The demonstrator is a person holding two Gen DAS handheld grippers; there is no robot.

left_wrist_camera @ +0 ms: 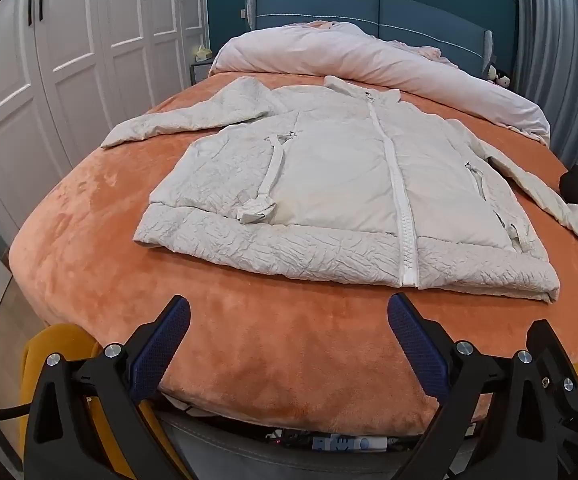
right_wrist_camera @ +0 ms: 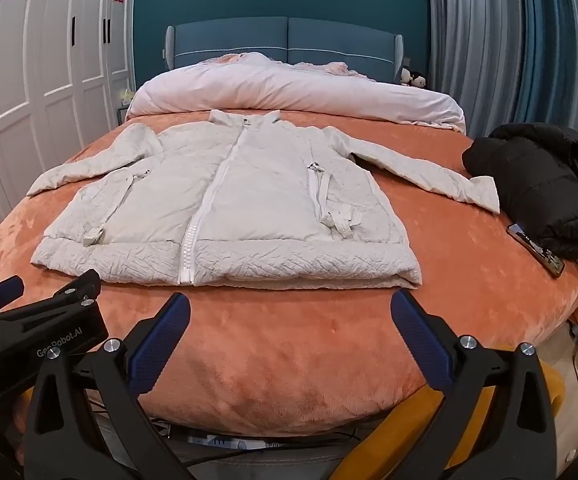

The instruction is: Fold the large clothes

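A pale grey zipped jacket (left_wrist_camera: 329, 184) lies flat, front up, on the orange bed cover (left_wrist_camera: 249, 344), sleeves spread to both sides, hem toward me. It also shows in the right wrist view (right_wrist_camera: 225, 208). My left gripper (left_wrist_camera: 289, 320) is open and empty, held above the bed's near edge, short of the hem. My right gripper (right_wrist_camera: 289, 316) is open and empty too, just short of the hem. The left gripper's body (right_wrist_camera: 37, 332) shows at the lower left of the right wrist view.
A black puffer jacket (right_wrist_camera: 541, 184) and a phone (right_wrist_camera: 535, 250) lie at the bed's right edge, by the right sleeve cuff. A rolled pink duvet (right_wrist_camera: 289, 88) lies across the far end. White wardrobes (left_wrist_camera: 49, 60) stand on the left, curtains (right_wrist_camera: 509, 40) on the right.
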